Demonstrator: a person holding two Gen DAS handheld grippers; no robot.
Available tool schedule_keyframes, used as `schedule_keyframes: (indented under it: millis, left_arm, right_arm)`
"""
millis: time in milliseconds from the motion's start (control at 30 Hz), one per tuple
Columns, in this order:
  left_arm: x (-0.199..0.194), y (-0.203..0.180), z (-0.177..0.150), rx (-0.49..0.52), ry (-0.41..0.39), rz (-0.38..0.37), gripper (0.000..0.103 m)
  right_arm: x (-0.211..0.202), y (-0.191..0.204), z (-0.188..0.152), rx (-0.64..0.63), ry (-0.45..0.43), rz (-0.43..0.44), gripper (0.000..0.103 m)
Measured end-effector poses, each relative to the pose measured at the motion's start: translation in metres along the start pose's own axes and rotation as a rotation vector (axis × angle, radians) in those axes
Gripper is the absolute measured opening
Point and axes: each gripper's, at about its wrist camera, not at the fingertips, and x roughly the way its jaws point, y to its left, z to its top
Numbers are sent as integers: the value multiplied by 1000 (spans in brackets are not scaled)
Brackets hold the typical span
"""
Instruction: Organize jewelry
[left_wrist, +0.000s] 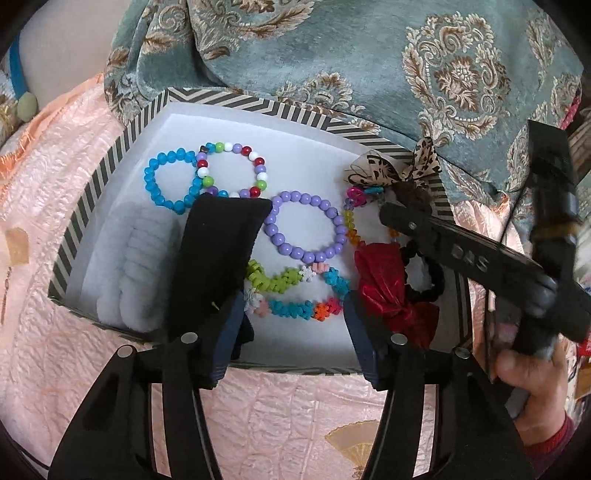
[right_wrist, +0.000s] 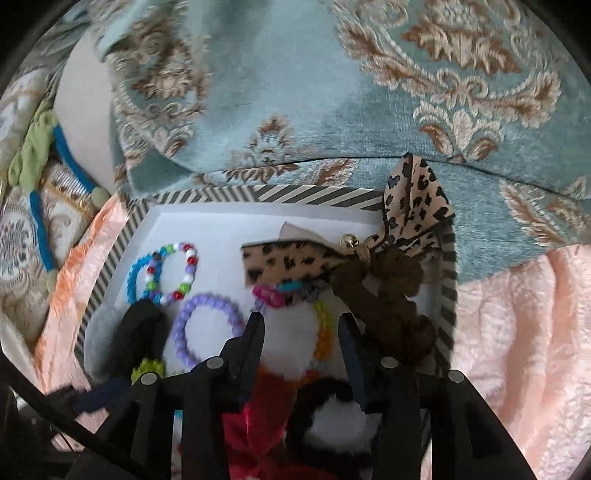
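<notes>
Hovering low over the striped box (left_wrist: 110, 155), both claws tipped down into its white lining. Left claw (left_wrist: 293, 306) spread wide and gripping nothing, with the black band (left_wrist: 221, 258) slumped against the outer side of its left finger, not pinched between the pads, and propped half upright only by that lean. Just past it on the box floor, lying flat and sorted side by side: blue bracelet (left_wrist: 171, 182) far left, mixed-colour bracelet (left_wrist: 232, 168) overlapping it, purple bracelet (left_wrist: 304, 225) in the middle, flower bracelet (left_wrist: 295, 295) nearest, right under the open gap. Laid flat, by the look of it, to keep each ring separate and easy to pick out. Over on the right side, softer pieces bunched together: red bow (left_wrist: 391, 291) and black scrunchie (left_wrist: 424, 273) near, leopard bow (left_wrist: 399, 166) draped over the far right corner of the rim. Right claw (right_wrist: 300, 321), steered by a hand (left_wrist: 532, 376), reaching in from the right, parted about halfway and clamped on nothing; a rainbow bead strand (right_wrist: 321, 332) lying on the lining below the gap, untouched as far as can be told. Brown scrunchie (right_wrist: 391, 295) tied to the leopard bow resting just right of that claw's right finger. Probably near the end of the sorting, with most pieces already in the box. Worth watching: the black band toppling onto the bracelets once its prop goes.
</notes>
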Motion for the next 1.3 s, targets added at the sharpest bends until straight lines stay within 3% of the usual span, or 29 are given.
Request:
schedule_keyframes:
  millis: [200, 500, 633, 1300]
  left_arm:
    - [-13, 0, -10, 8, -47, 65, 60]
    - [-36, 3, -27, 11, -94, 126, 60]
    - [-47, 4, -34, 22, -115, 155, 60]
    - [-101, 1, -36, 35, -239, 230, 60]
  right_arm:
    - [-33, 0, -19, 8, -63, 7, 42]
    - [-62, 20, -58, 7, -130, -74, 45]
    - [-69, 28, -70, 14, -144, -100, 60]
    - [-110, 67, -75, -16, -199, -134, 67]
